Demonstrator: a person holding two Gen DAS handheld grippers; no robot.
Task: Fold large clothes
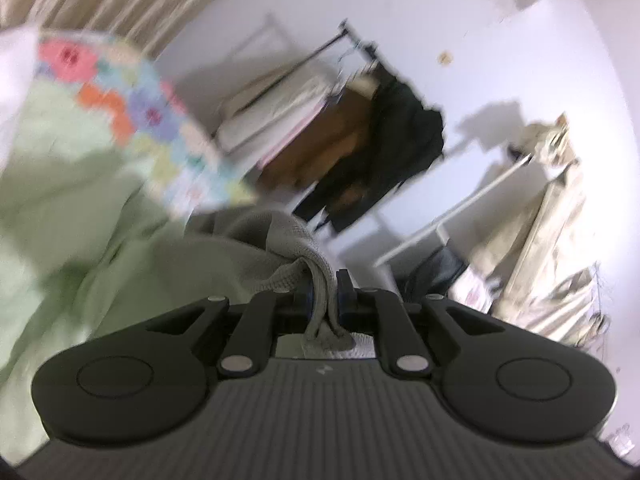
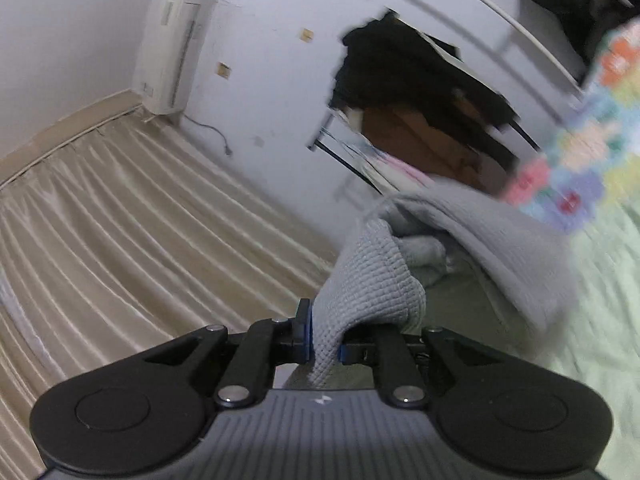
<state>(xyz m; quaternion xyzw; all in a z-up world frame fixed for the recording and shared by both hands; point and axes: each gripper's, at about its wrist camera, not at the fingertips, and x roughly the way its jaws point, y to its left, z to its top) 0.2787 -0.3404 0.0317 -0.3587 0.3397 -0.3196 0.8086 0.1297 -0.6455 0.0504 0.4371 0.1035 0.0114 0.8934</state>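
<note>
Both grippers — left gripper (image 1: 323, 300), right gripper (image 2: 325, 338) — clamped on the grey knit garment (image 2: 372, 280); draw hands apart evenly, green bedspread (image 1: 80, 200) at nine o'clock

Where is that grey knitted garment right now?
The grey knitted garment is pinched in both grippers, low and central in each wrist view, lifted above the pale green bedding.

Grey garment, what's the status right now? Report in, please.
Left gripper shut on the grey garment. Right gripper shut on it too. Garment lifted above the green bedsheet. Nothing in the way.
</note>
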